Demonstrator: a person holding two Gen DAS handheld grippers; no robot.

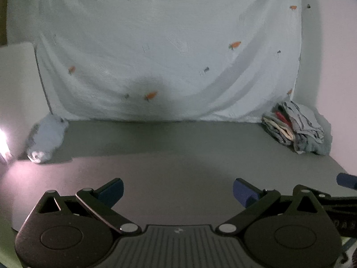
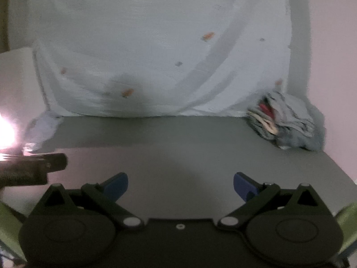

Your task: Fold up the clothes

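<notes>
A stack of folded clothes [image 1: 294, 129], grey-blue with red and cream edges, sits at the back right of the grey table [image 1: 178, 151]; it also shows in the right wrist view [image 2: 285, 122]. A crumpled pale blue garment [image 1: 46, 136] lies at the back left, seen too in the right wrist view [image 2: 42, 129]. My left gripper [image 1: 178, 192] is open and empty above the table's near part. My right gripper [image 2: 180, 186] is open and empty, beside the left one; one of its blue fingertips [image 1: 347, 179] shows at the left view's right edge.
A pale sheet [image 1: 169, 51] with small orange and dark prints hangs behind the table as a backdrop. A bright light glare [image 2: 6, 134] sits at the far left. The table's right edge [image 2: 343, 169] runs close to the folded stack.
</notes>
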